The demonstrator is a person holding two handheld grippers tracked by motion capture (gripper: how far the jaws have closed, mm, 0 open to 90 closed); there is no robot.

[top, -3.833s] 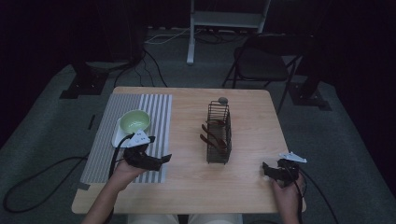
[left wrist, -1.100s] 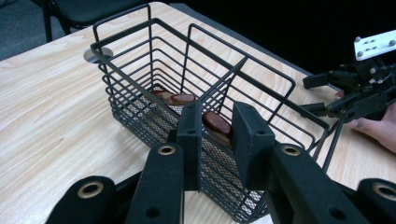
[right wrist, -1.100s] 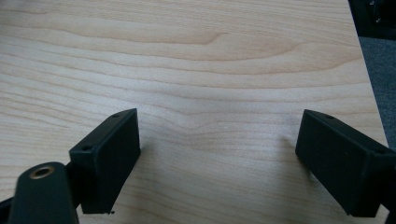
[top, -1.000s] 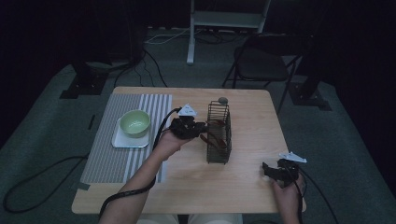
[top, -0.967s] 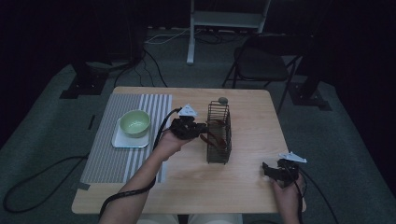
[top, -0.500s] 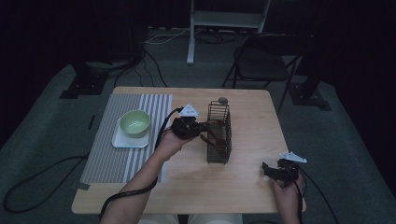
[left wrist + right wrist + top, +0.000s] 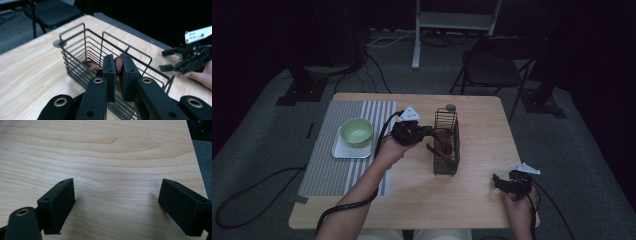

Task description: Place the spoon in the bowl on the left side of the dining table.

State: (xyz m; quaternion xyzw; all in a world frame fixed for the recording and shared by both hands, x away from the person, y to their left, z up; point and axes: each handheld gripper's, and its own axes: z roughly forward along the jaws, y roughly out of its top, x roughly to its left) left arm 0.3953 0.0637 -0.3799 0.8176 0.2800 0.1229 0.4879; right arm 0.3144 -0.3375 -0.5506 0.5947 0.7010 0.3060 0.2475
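Left tongs (image 7: 117, 72) clench a reddish-brown wooden spoon (image 7: 118, 65) over the black wire basket (image 7: 82, 53) (right tongs (image 7: 116, 207) gape above the pale wooden surface (image 7: 105, 152))

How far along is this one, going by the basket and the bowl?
Done: a green bowl sits on a white tray on the striped mat. In hand: the left gripper is over the wire basket, jaws nearly shut on a reddish-brown utensil; other brown pieces lie inside. Left: freeing that utensil from the basket, probably. The right gripper is open, idle over bare table.
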